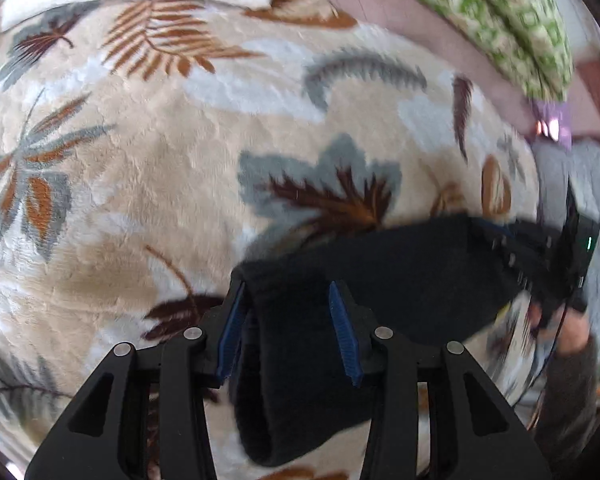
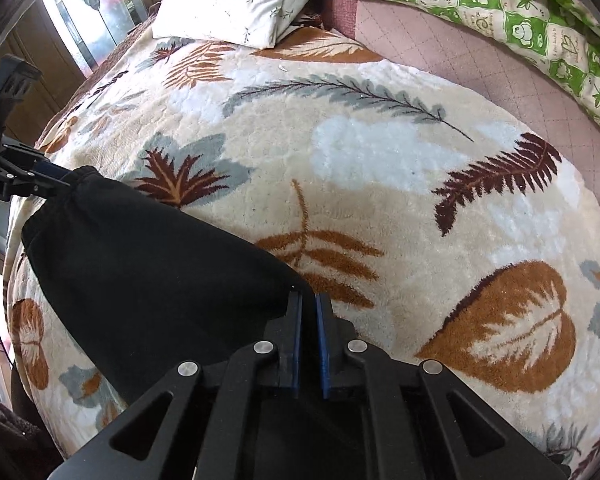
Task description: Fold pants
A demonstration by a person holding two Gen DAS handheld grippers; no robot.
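Note:
Black pants (image 1: 380, 272) hang stretched between my two grippers above a leaf-patterned fleece blanket (image 1: 172, 184). In the left wrist view my left gripper (image 1: 288, 292) has its blue pads set wide apart around the thick elastic waistband, which fills the gap. My right gripper shows at the far right (image 1: 540, 280), holding the other end. In the right wrist view my right gripper (image 2: 308, 298) is shut on a corner of the pants (image 2: 152, 264). My left gripper (image 2: 56, 180) shows at the far left, gripping the waistband.
The blanket (image 2: 380, 168) covers a bed. A white pillow (image 2: 236, 4) lies at the head. A green-and-cream quilt (image 2: 500, 12) lies along the far right over a pink mattress pad (image 2: 460, 64). Wooden cabinets and a window are at the left.

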